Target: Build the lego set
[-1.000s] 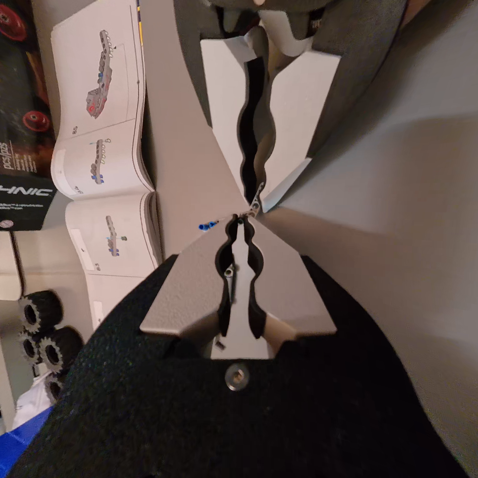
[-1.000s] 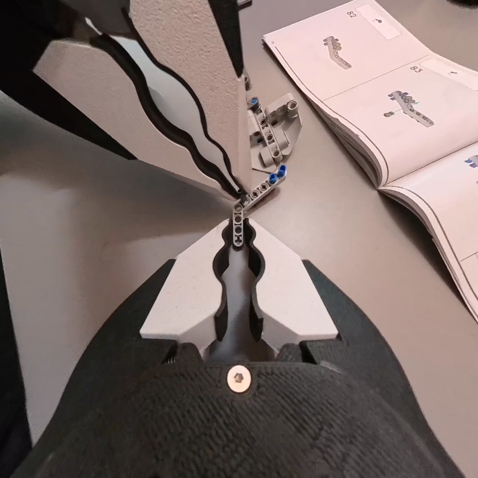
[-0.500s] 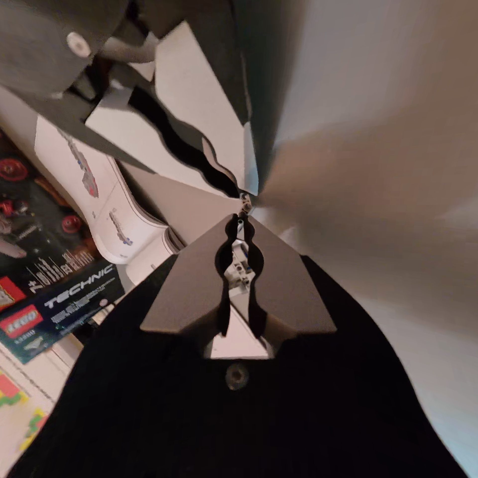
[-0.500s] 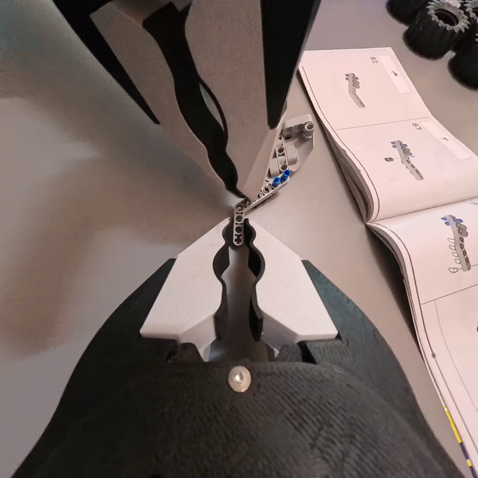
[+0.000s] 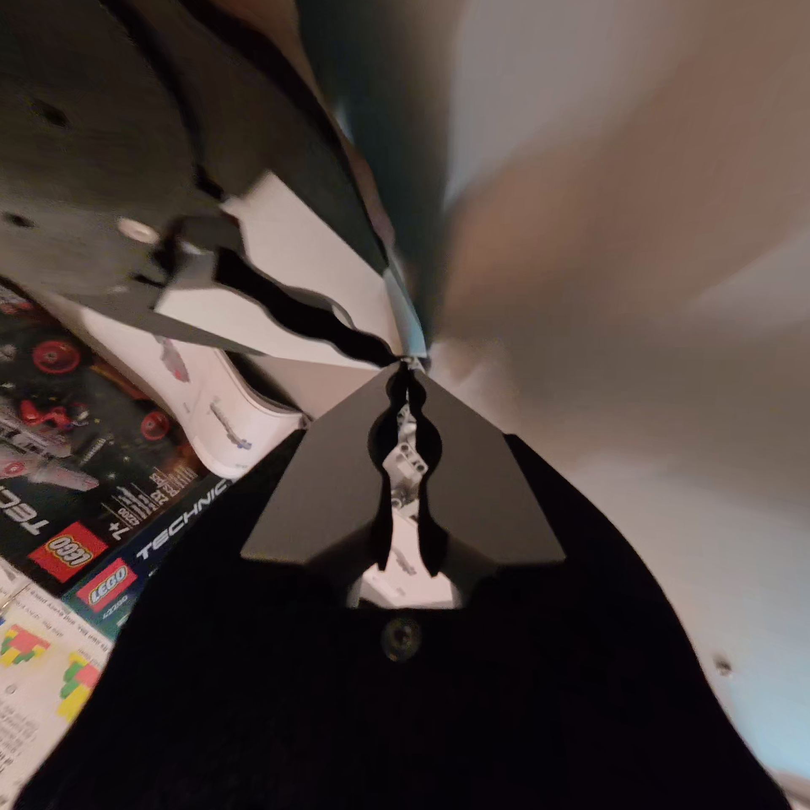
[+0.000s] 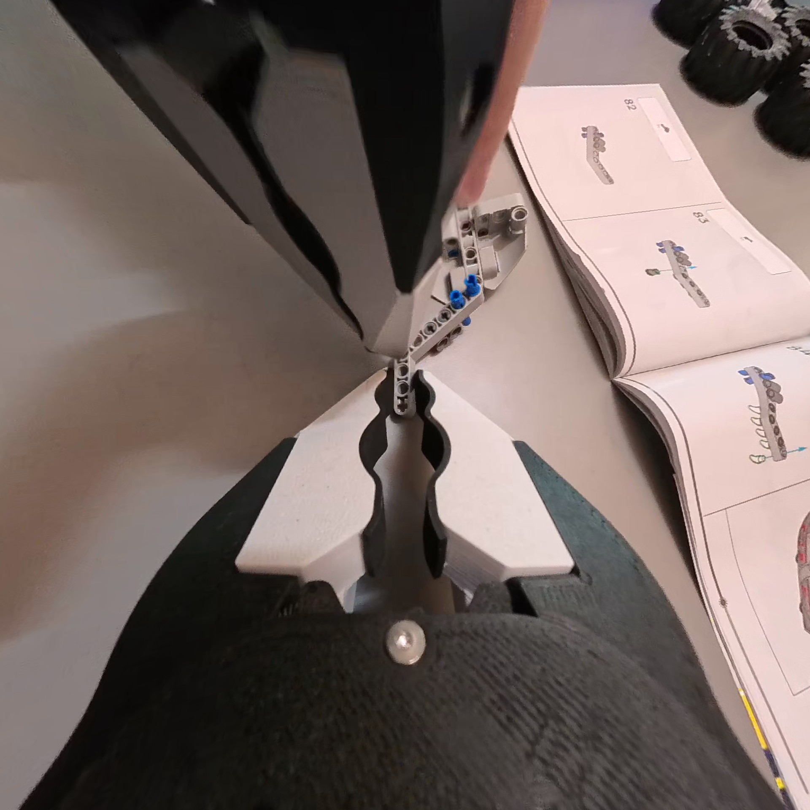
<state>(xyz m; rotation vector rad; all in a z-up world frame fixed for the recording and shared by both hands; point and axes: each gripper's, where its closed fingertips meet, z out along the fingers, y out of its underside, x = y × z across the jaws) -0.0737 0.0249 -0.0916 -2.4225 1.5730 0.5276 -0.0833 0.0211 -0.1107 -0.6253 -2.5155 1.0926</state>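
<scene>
We have the bent grey beam [image 6: 431, 326] pinched between both grippers, held up off the table [image 6: 526, 438]. Right gripper [image 6: 404, 385] is clamped narrow on the beam's short end, about three holes of it sitting between the tips. Left gripper [image 6: 385, 346] comes in from above and its tips meet the beam right at the elbow; in its own view the left gripper [image 5: 406, 372] is nearly closed, but motion blur hides exactly what it bites, so we judge it is on the same beam. Two blue pins [image 6: 464, 291] stick out of the long arm's far end. Behind it a grey panel assembly [image 6: 486, 245] lies on the table, next to the open manual [image 6: 657, 219]; black tyres [image 6: 745, 48] sit at the far corner, and the set box [image 5: 87, 482] shows in the left view. Handling, our read: the beam is light, rigid ABS, smooth and a bit slick, so it will pivot in a tip pinch if torque goes in off-axis. Best hold is flat faces across the thickness, close to the joint being pressed, not out on the free arm. Pins are friction fit and can pop or skew under side load, so keep pads off them. Not fragile, but small enough to drop easily if either grip loosens.
</scene>
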